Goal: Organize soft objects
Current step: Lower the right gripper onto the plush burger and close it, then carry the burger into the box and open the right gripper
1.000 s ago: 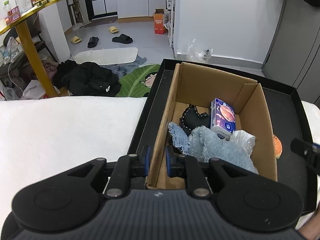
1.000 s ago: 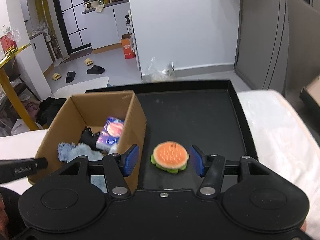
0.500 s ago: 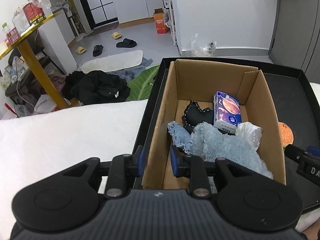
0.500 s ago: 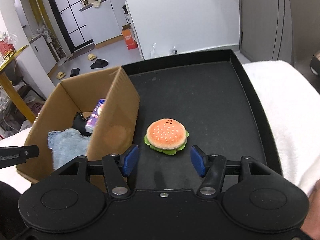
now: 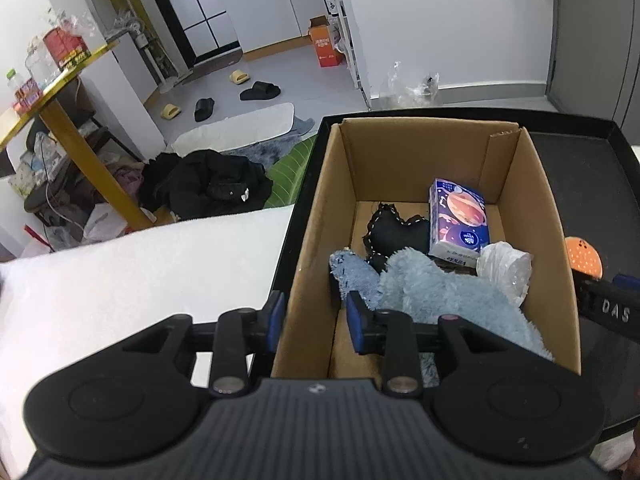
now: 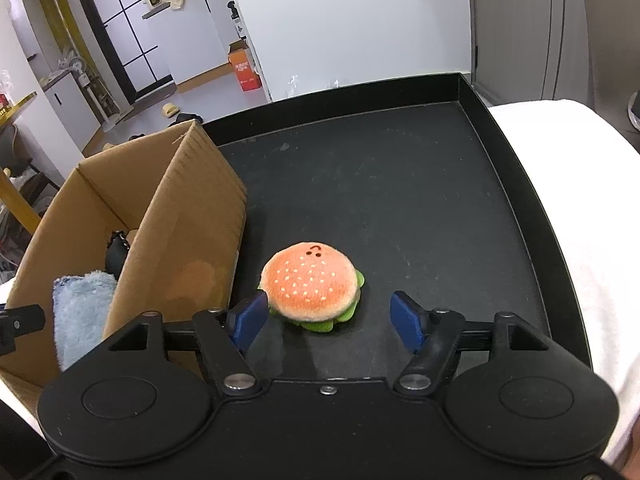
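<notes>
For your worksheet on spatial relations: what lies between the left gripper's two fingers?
The left wall of the cardboard box. The left gripper straddles it, its fingers opening, one outside the box, one inside beside the blue plush. The left wrist view shows this.

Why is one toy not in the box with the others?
The burger plush lies alone on the black tray, beside the cardboard box that already holds the blue fluffy cloth, black heart cushion and tissue pack. The right gripper is opening around it, not yet gripping.
</notes>
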